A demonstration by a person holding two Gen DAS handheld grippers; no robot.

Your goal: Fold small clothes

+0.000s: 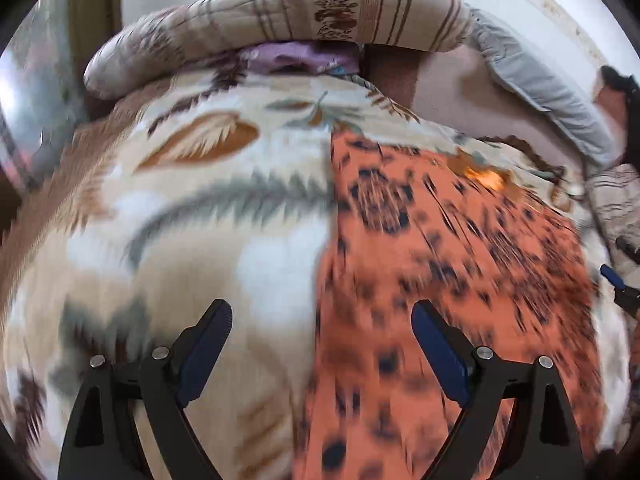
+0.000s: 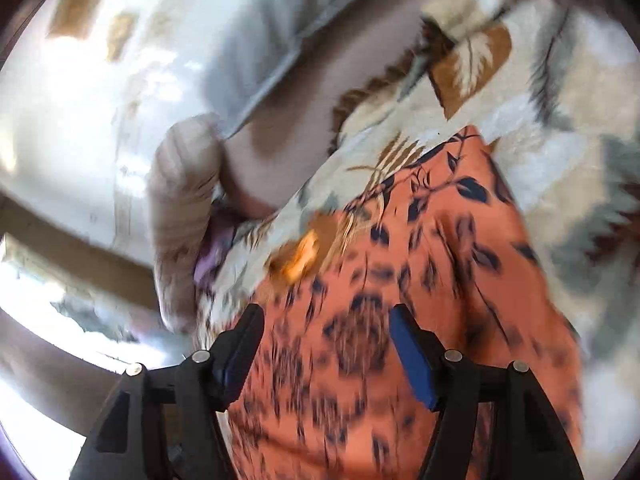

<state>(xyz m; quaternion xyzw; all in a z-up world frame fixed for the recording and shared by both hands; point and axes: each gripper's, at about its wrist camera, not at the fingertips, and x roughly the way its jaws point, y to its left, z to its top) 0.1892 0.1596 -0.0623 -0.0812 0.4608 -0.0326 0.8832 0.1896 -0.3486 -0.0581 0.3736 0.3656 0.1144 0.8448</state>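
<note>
An orange garment with a dark leaf and flower print lies spread flat on a leaf-patterned blanket. My left gripper is open and empty, above the garment's left edge. The right gripper's tip shows at the garment's far right edge in the left wrist view. In the right wrist view my right gripper is open and empty above the garment, which lies on the blanket. Both views are motion-blurred.
A rolled beige striped quilt lies along the back of the bed, with a purple cloth under it. A grey pillow lies at the back right. The quilt roll and grey pillow also show in the right wrist view.
</note>
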